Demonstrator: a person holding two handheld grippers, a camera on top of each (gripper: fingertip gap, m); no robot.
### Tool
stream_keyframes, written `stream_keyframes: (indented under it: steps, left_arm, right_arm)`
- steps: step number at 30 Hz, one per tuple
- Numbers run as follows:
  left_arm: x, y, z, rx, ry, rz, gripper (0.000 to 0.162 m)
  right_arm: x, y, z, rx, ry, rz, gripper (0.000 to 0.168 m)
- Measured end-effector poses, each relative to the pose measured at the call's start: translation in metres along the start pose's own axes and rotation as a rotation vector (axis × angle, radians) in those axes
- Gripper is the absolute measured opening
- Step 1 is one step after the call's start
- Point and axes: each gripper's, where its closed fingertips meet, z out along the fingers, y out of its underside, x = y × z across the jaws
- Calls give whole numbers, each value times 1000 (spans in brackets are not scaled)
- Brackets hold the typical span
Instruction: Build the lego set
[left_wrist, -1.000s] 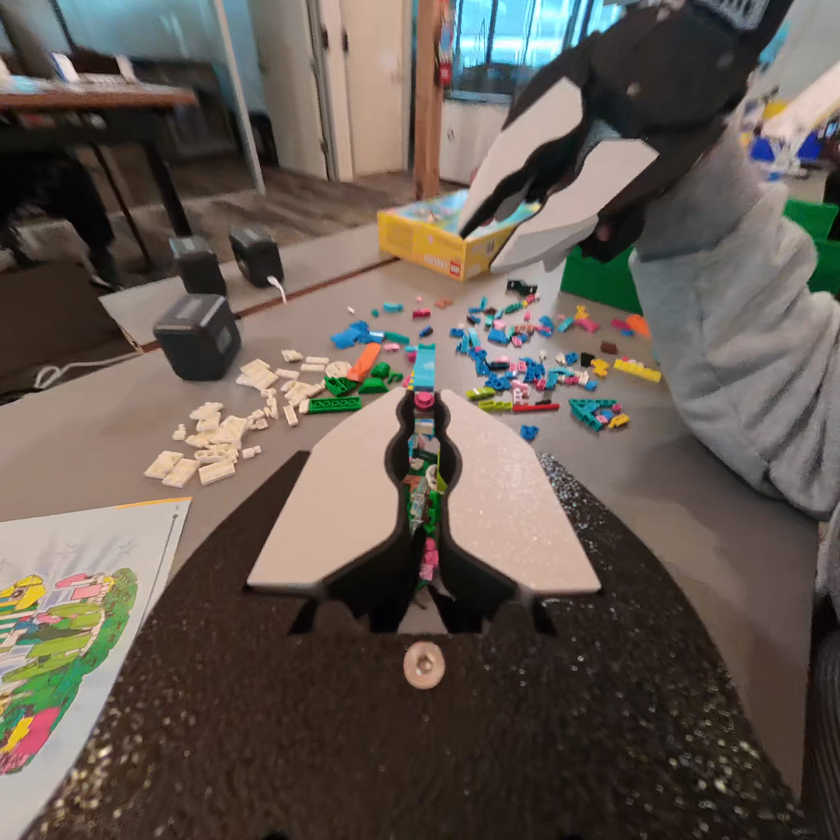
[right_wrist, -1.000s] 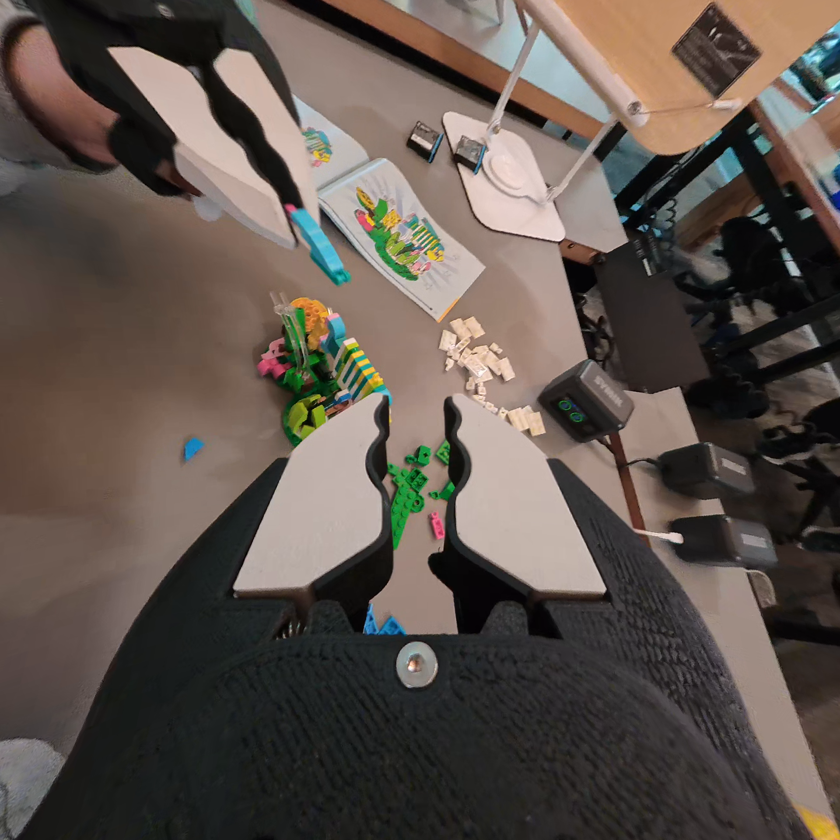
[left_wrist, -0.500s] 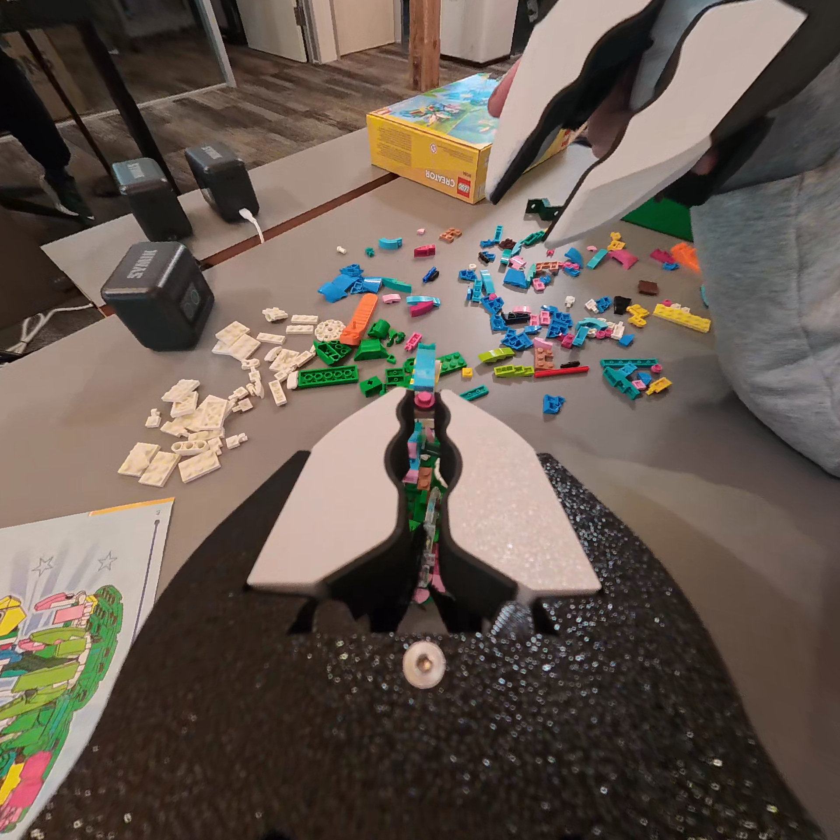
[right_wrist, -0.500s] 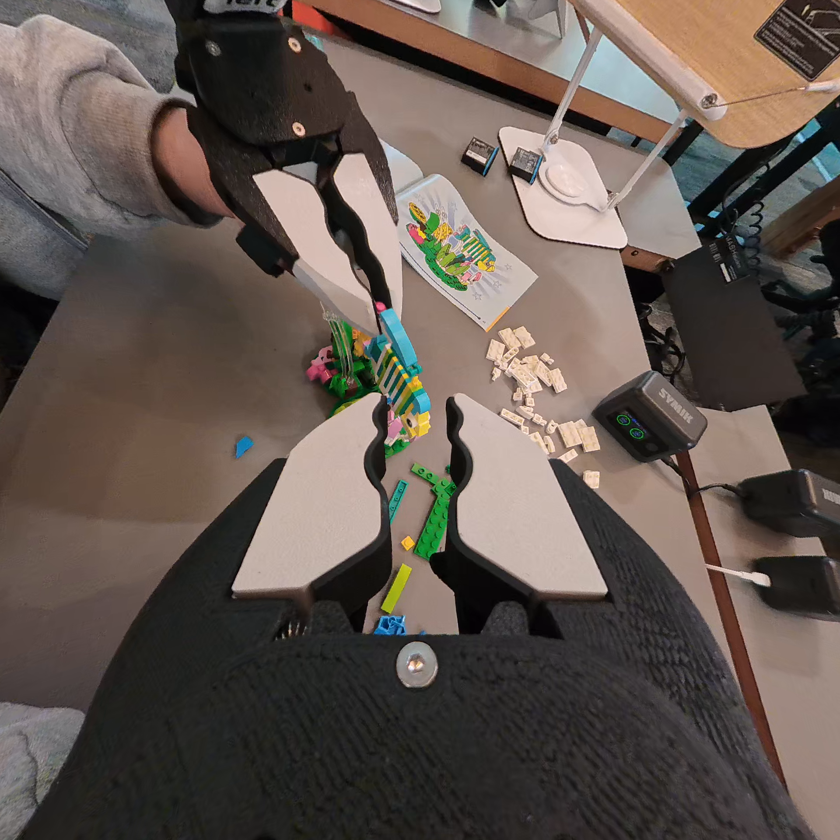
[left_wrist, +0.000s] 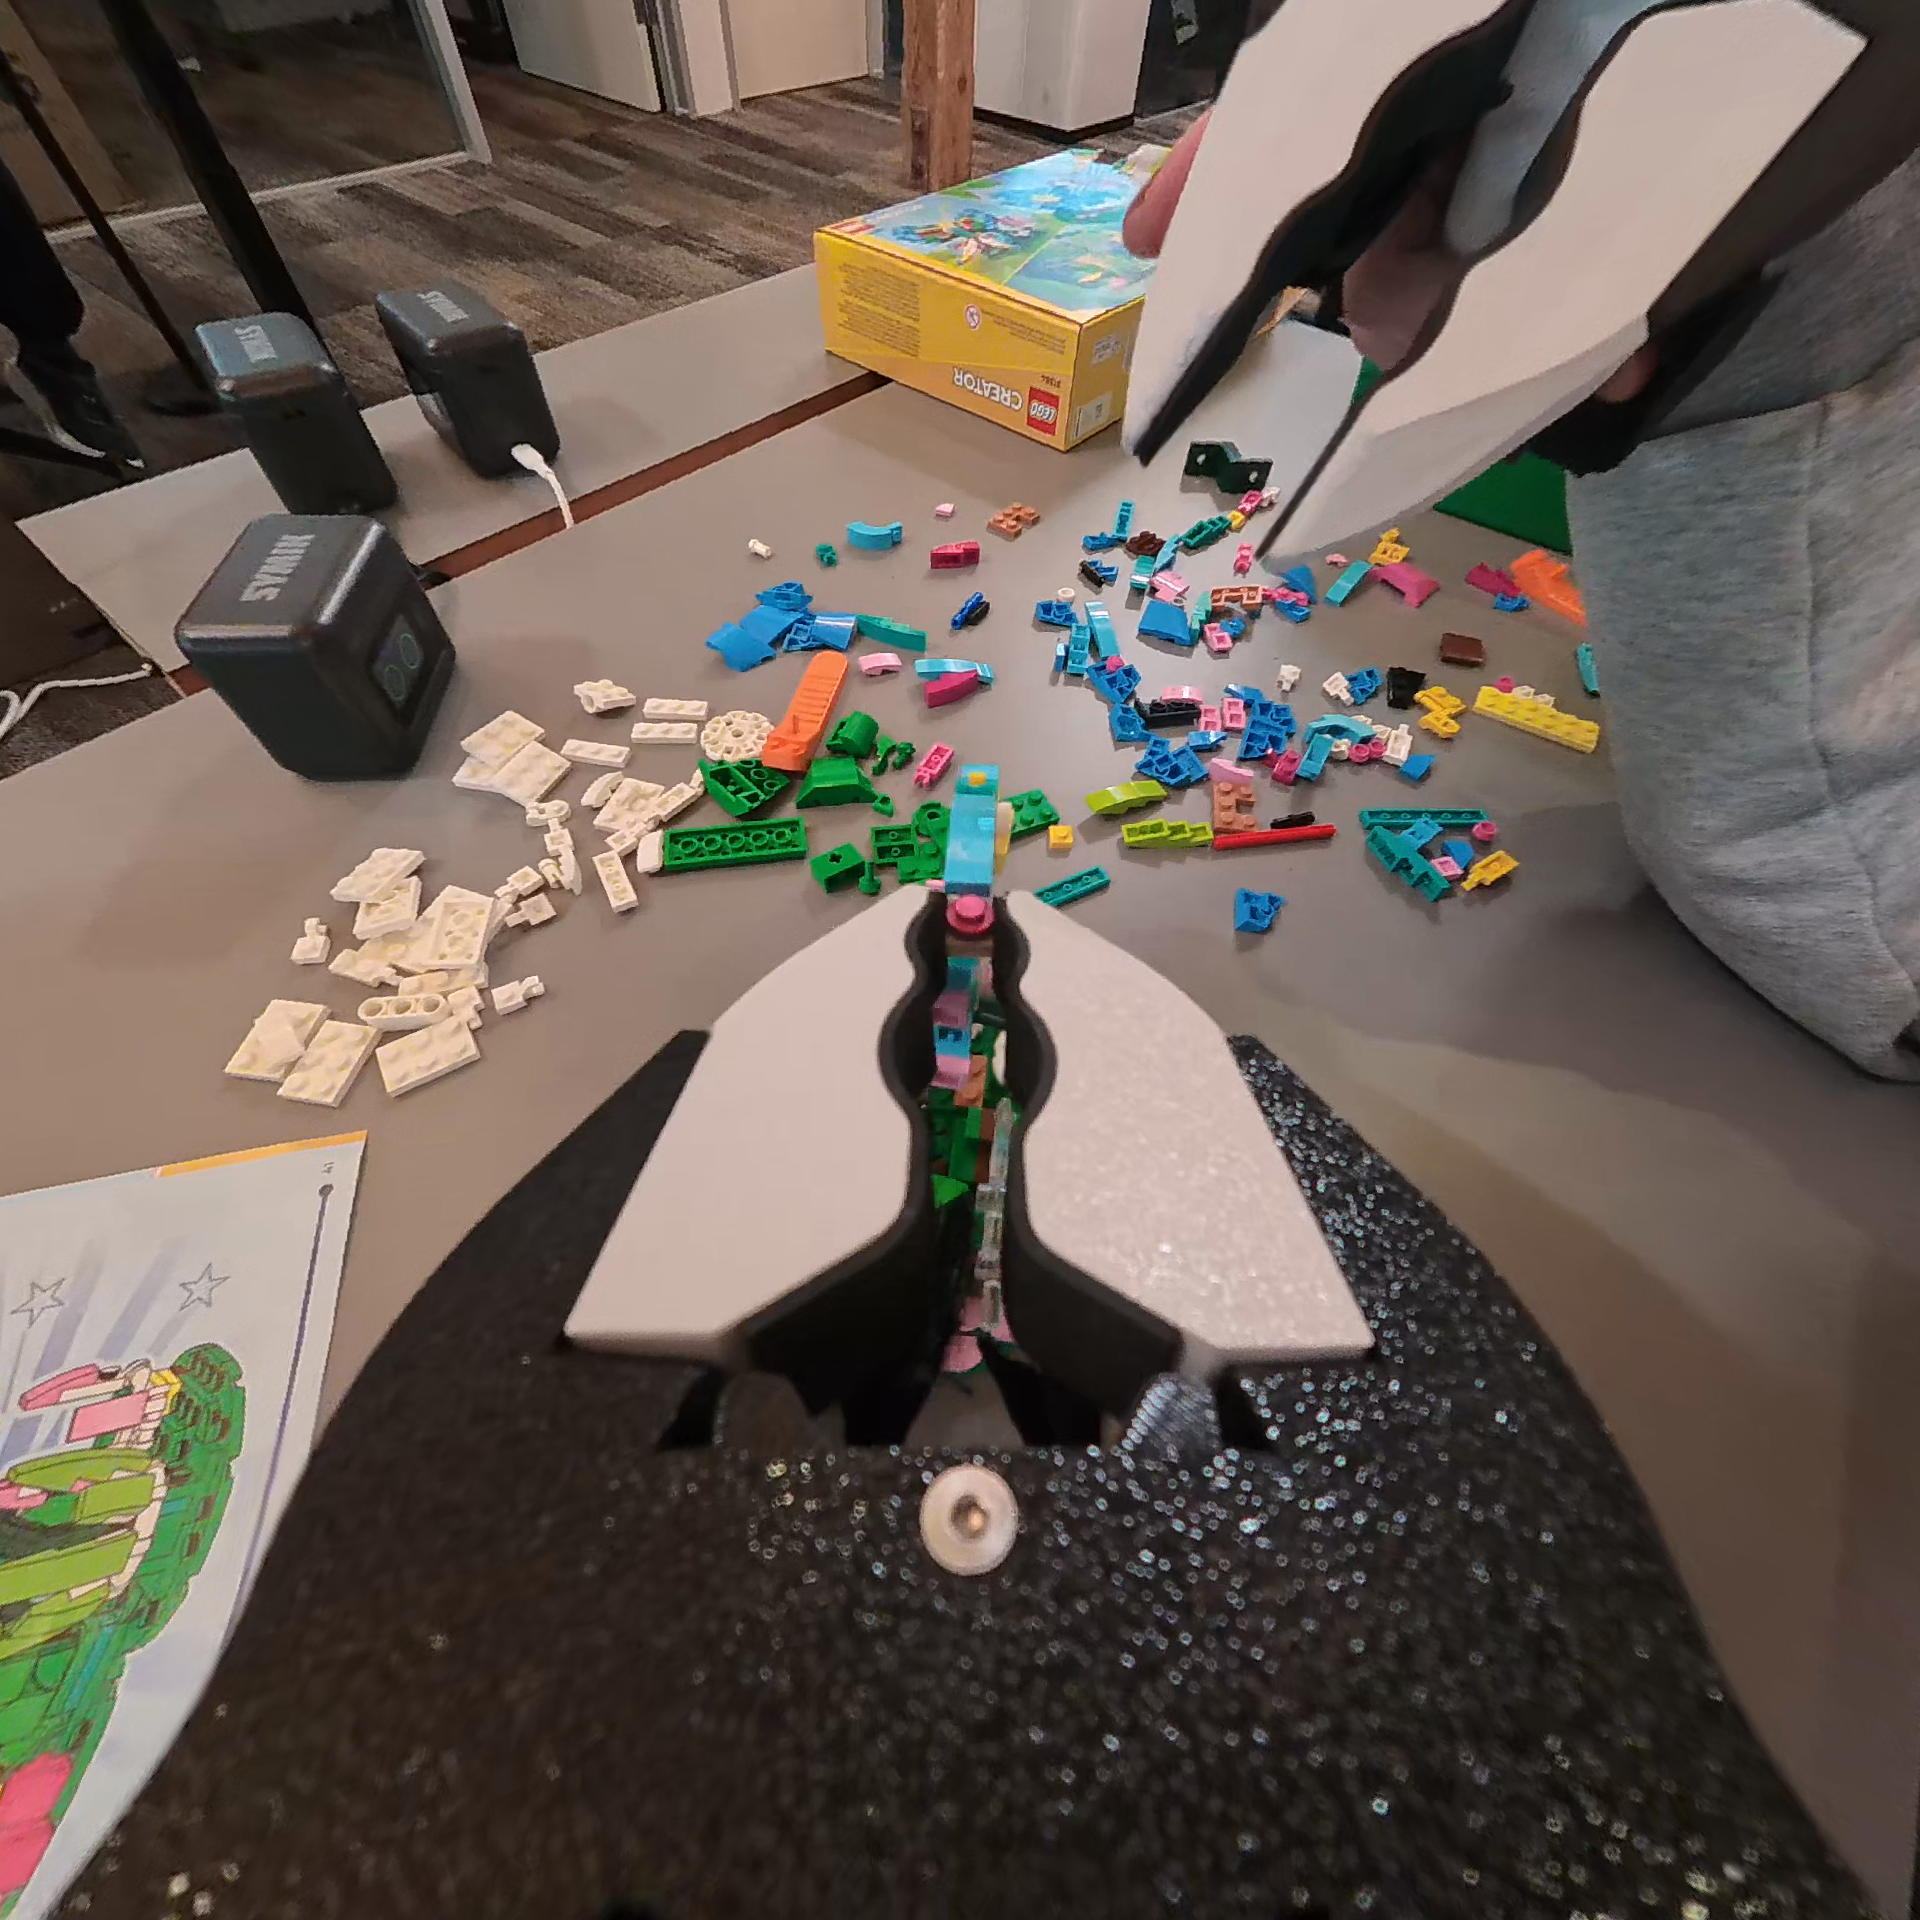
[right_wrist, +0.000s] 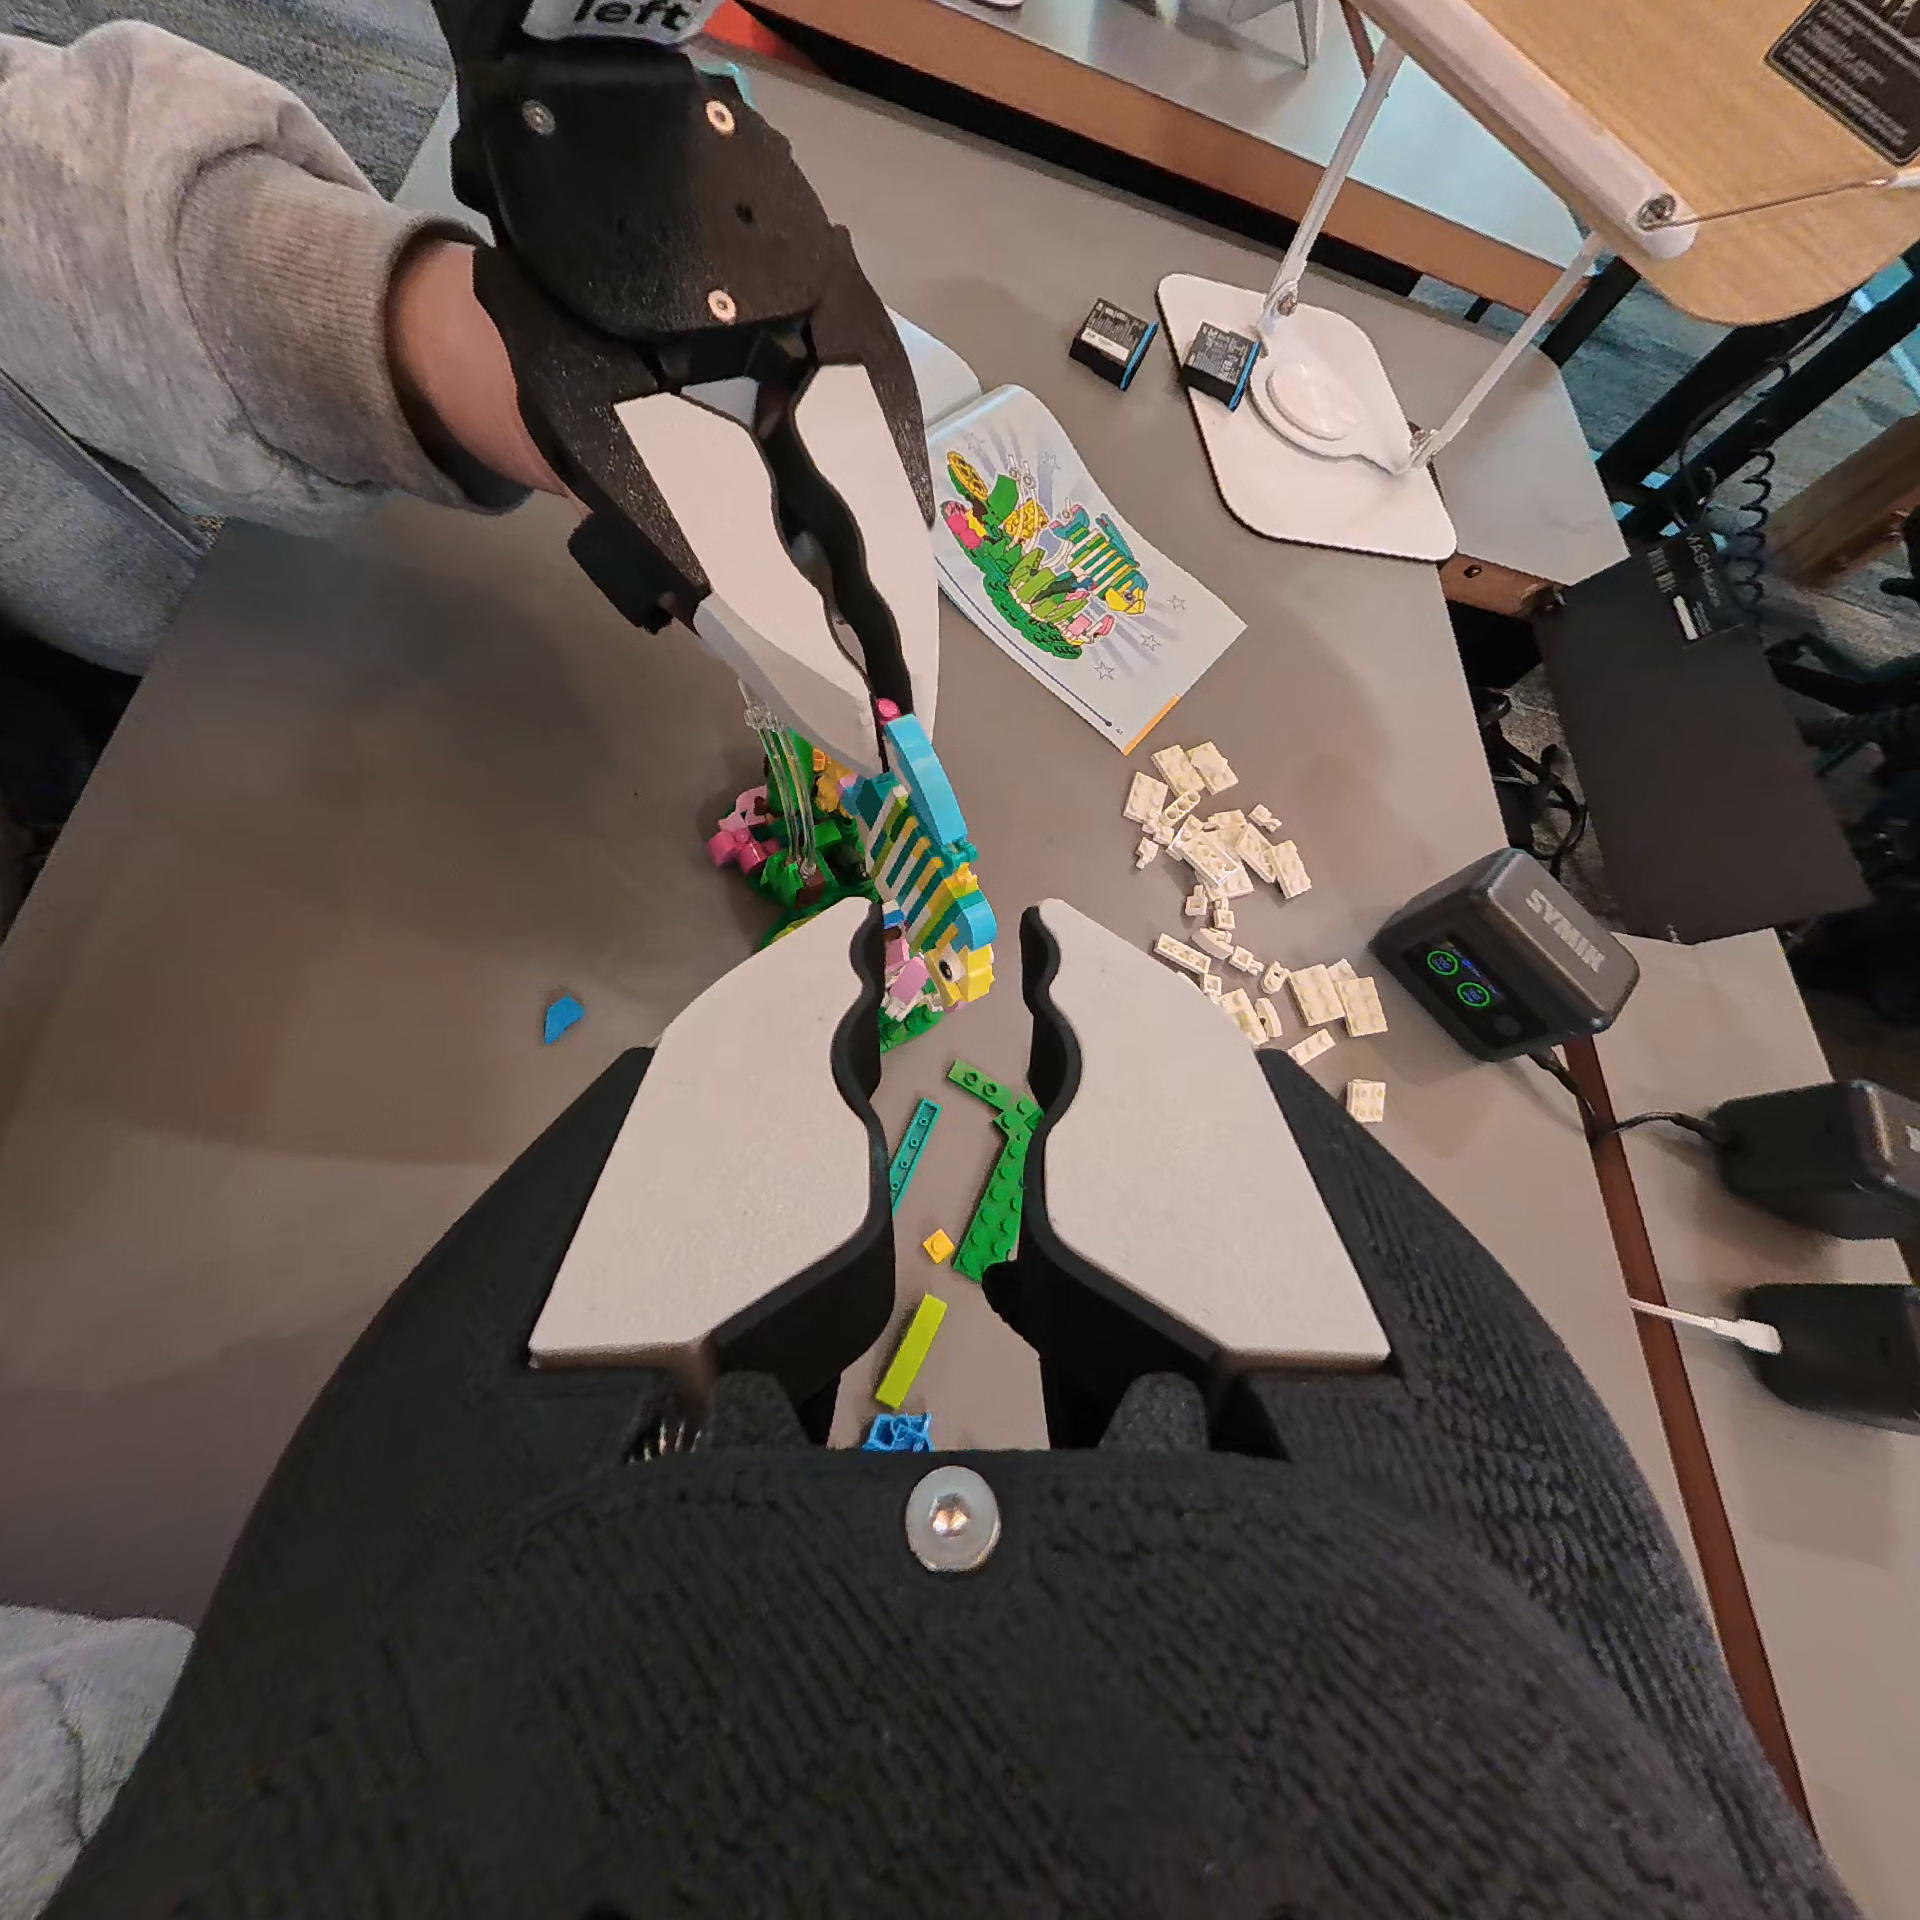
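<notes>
My left gripper (left_wrist: 966, 904) is shut on a light-blue curved piece (left_wrist: 971, 821) with a pink stud. In the right wrist view this gripper (right_wrist: 899, 727) holds the piece (right_wrist: 914, 764) against the top of the striped fish model (right_wrist: 920, 883), which stands on the grey table (right_wrist: 364, 883). In the left wrist view, parts of the model (left_wrist: 966, 1101) show through the gap between the fingers. My right gripper (right_wrist: 945, 920) is open and empty, its tips just in front of the model. It also hangs open at the top right of the left wrist view (left_wrist: 1205, 499).
Loose coloured pieces (left_wrist: 1226, 707) and a pile of white pieces (left_wrist: 436, 935) lie on the table. Green plates (right_wrist: 997, 1174) lie under my right gripper. An instruction booklet (right_wrist: 1070, 582), a yellow box (left_wrist: 977, 301), black battery packs (right_wrist: 1507, 956) and a lamp base (right_wrist: 1320, 416) stand around. Spacing between my two grippers at the tips: around 8 cm.
My left gripper has come down with the light-blue piece onto the top of the model. The right gripper has drawn close to the model and stayed open.
</notes>
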Motion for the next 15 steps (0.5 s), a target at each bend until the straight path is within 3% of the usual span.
stream_keyframes:
  steps: [10,15]
  left_arm:
    - [2,-4,1,23,40,-9,7]
    - [0,-5,1,41,60,-41,7]
  right_arm:
    - [-2,-1,13,0,-26,-33,23]
    - [-3,8,25,-9,-74,-22,34]
